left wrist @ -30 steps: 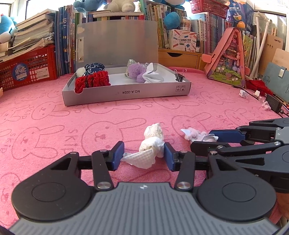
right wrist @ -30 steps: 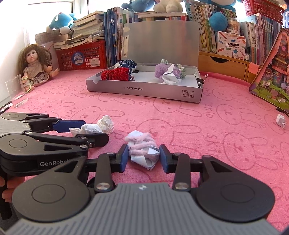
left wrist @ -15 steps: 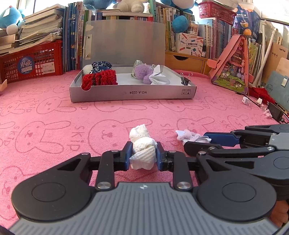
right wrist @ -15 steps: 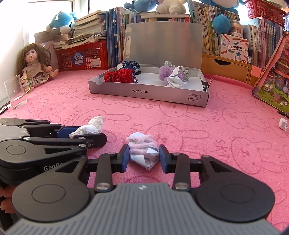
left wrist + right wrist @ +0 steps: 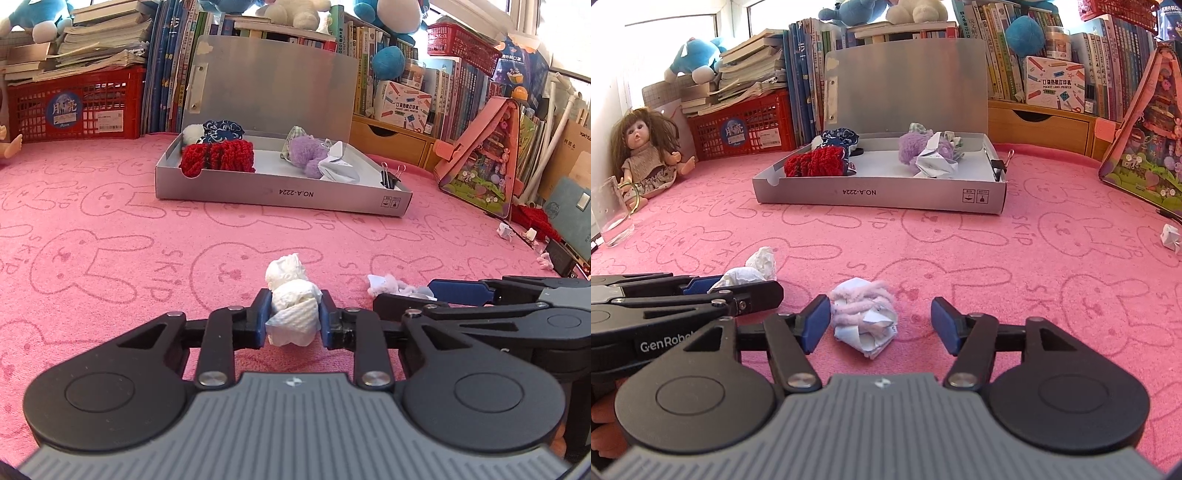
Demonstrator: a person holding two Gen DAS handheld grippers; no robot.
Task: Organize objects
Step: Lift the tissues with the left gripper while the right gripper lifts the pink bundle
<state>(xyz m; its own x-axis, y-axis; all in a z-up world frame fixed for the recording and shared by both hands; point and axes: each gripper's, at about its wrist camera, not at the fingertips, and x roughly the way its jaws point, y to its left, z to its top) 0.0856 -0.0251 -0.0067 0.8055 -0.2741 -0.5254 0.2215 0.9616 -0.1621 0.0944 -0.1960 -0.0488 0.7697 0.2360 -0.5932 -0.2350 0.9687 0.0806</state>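
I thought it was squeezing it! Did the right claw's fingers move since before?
Yes. The right gripper has let go: its jaws are opening away from the pink-and-white wad, which lies on the pink blanket.

Bright daylight, window glare (top corners), fisheye-bent edges.

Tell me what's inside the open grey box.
Inside the grey box: a red knitted piece, a dark blue patterned fabric, a purple fuzzy item, crumpled white paper and a binder clip. Anything beneath them is hidden.
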